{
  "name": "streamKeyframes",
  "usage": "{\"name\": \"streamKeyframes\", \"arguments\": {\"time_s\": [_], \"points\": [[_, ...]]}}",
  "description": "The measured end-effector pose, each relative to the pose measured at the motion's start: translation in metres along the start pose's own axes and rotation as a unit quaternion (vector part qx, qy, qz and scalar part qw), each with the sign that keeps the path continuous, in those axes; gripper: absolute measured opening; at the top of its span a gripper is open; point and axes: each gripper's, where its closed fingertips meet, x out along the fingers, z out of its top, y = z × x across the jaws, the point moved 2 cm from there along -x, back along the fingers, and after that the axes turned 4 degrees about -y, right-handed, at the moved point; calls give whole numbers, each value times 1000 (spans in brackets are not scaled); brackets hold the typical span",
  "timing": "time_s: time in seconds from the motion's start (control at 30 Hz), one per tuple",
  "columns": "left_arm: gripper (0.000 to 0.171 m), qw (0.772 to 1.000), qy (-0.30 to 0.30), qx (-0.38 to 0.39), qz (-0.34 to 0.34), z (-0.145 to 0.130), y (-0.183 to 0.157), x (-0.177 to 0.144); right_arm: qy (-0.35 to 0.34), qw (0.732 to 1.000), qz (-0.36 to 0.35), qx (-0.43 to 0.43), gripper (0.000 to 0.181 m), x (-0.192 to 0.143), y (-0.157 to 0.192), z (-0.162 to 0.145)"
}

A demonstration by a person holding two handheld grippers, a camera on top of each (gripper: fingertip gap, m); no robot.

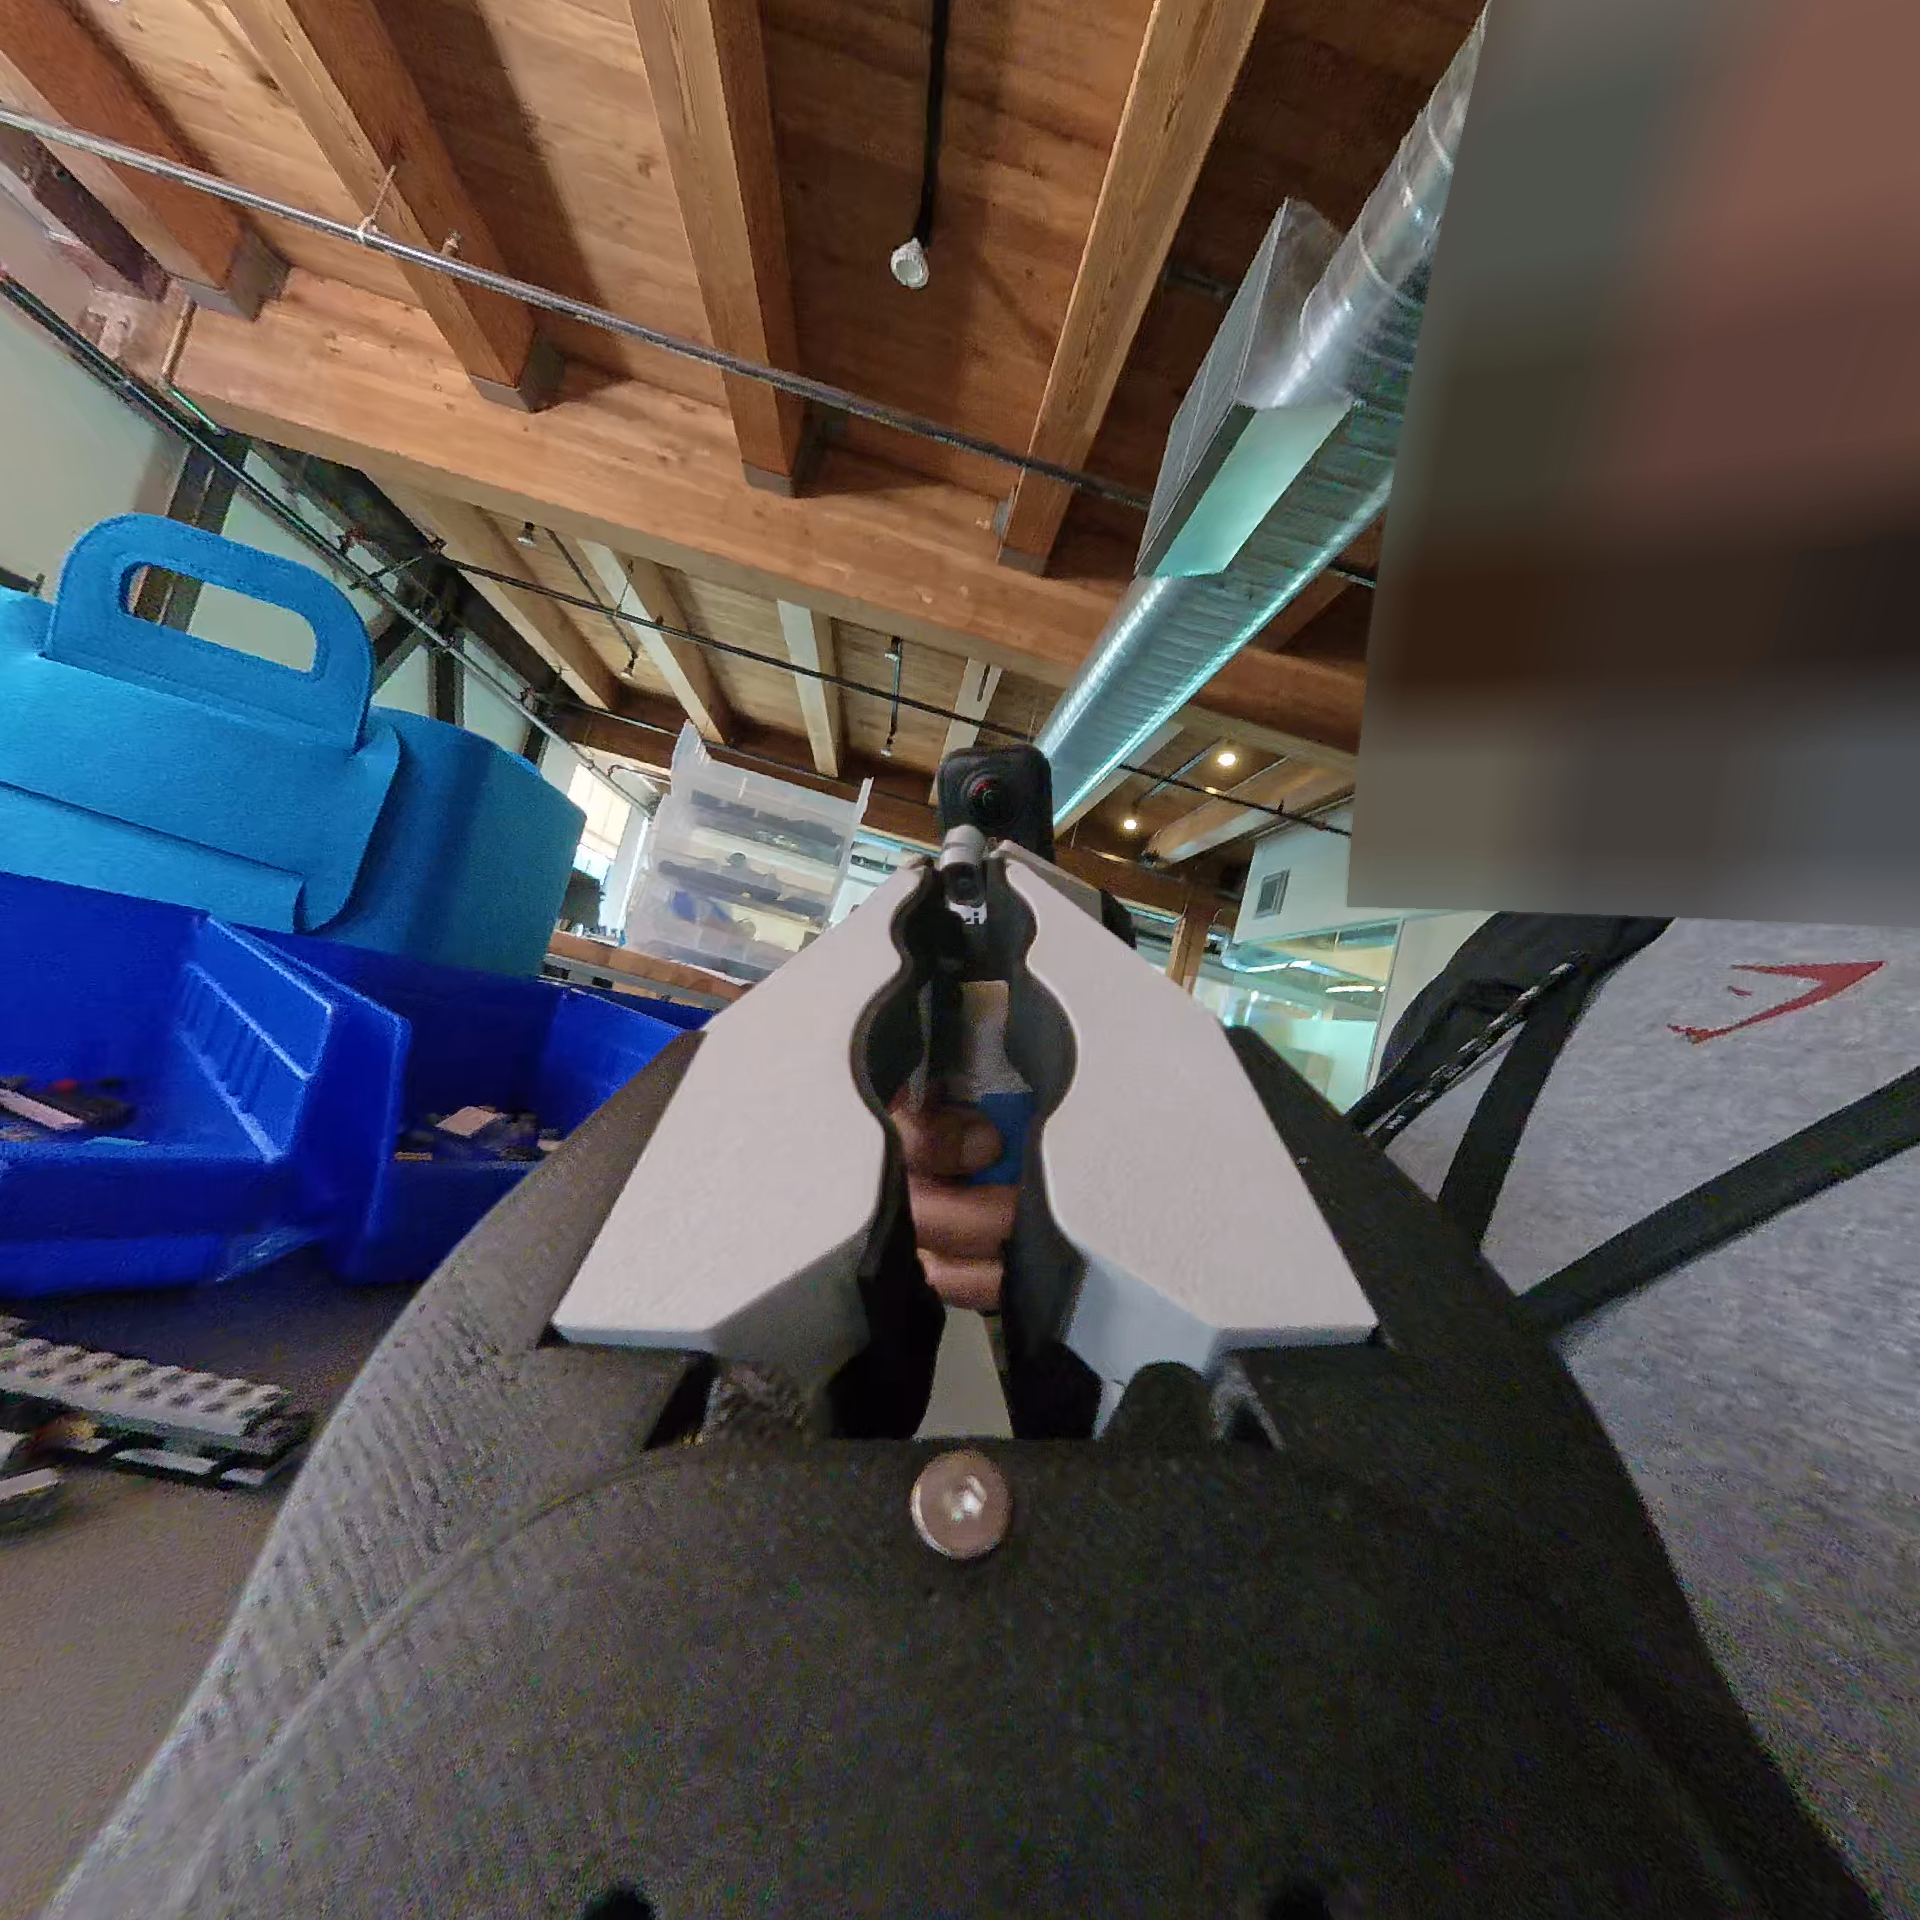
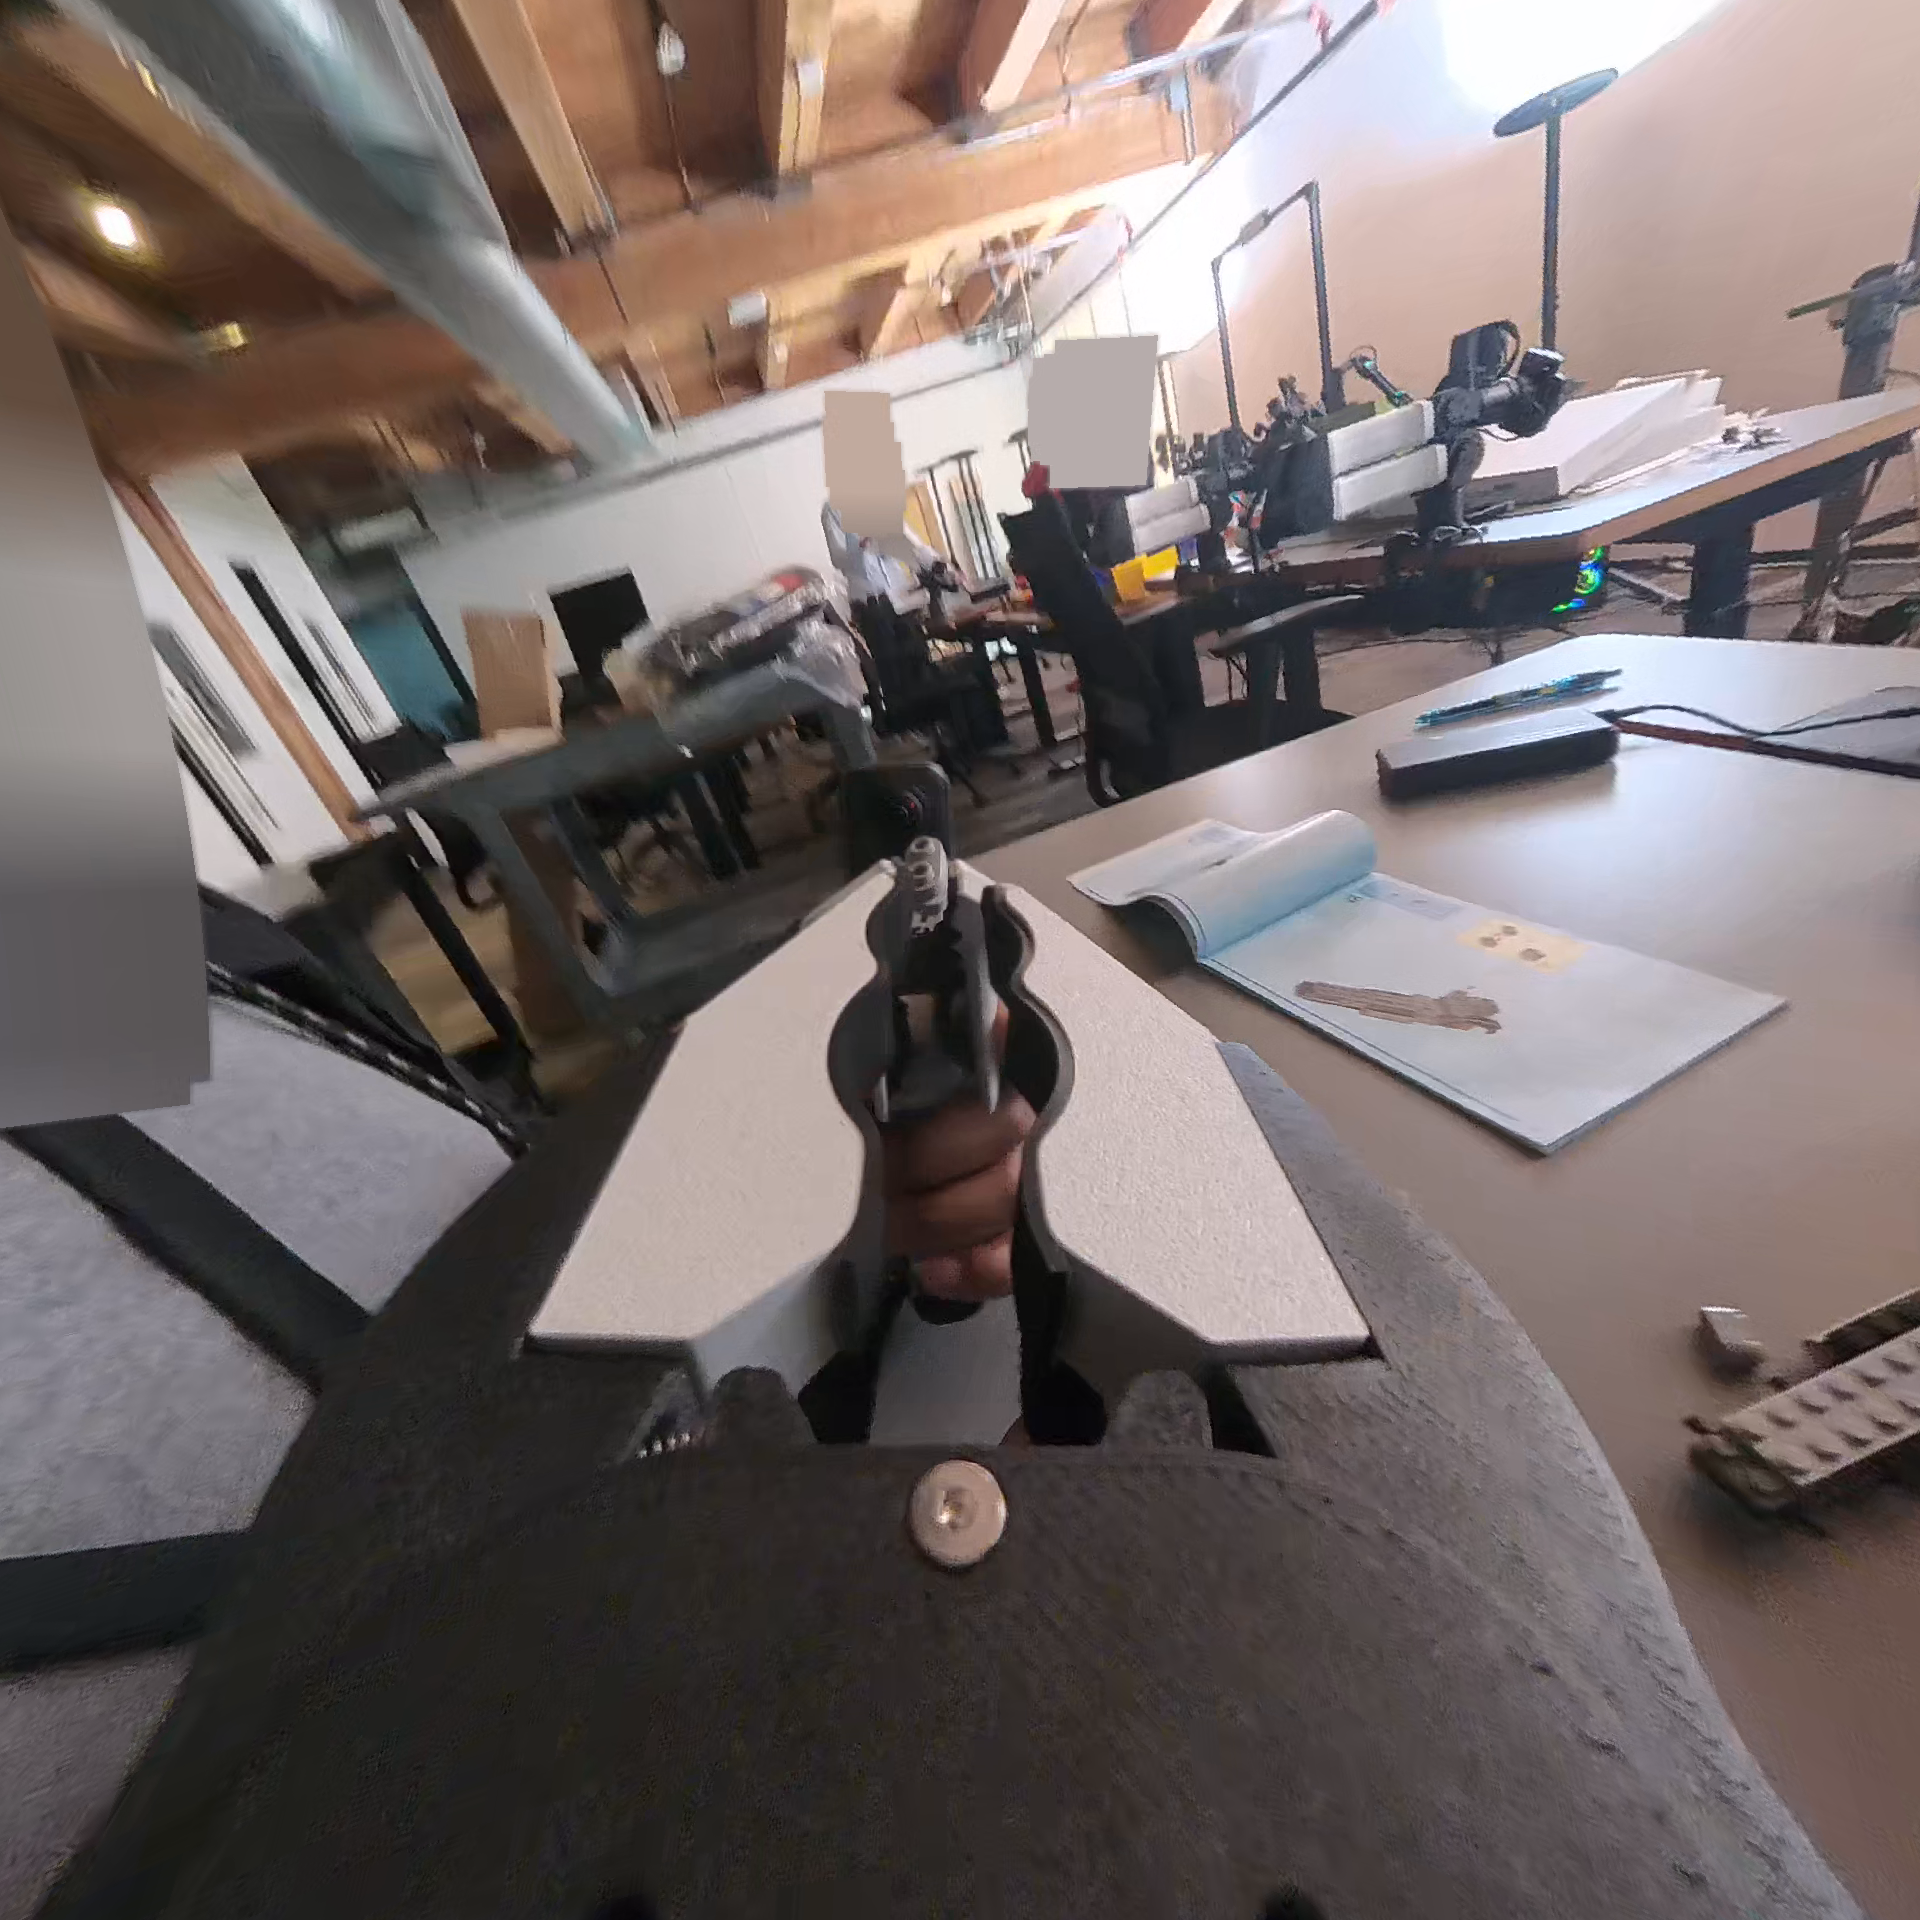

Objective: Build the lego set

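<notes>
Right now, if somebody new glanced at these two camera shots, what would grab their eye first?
Probably the two grippers facing tip to tip, left gripper and right gripper, pinching a small grey piece between them, raised above the table. Next, the bright blue bins at left, and the open instruction booklet lying at right.

L tongs (image 1: 961,904) & R tongs (image 2: 940,904) raised tip-to-tip, both pinching small grey piece (jaws near-closed).
</notes>
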Motion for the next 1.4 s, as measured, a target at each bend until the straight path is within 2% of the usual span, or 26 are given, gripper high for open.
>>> {"name": "streamKeyframes", "arguments": {"time_s": [0.33,0.5,0.67,1.0,1.4], "points": [[8,998,-33,-48,-10,-5,-4,2,28,999,4,-29,10,3,7,-3],[8,998,-46,-45,-16,-4,-6,0,35,999,7,-25,9,4,12,-2],[8,999,-46,-19,-23,-3,-11,1,28,999,19,26,8,7,12,-1],[8,997,-61,-32,-28,0,-13,-2,61,998,26,-4,9,9,17,-3],[8,992,-113,-41,-42,11,-17,-6,109,994,15,-27,9,23,24,1]]}}
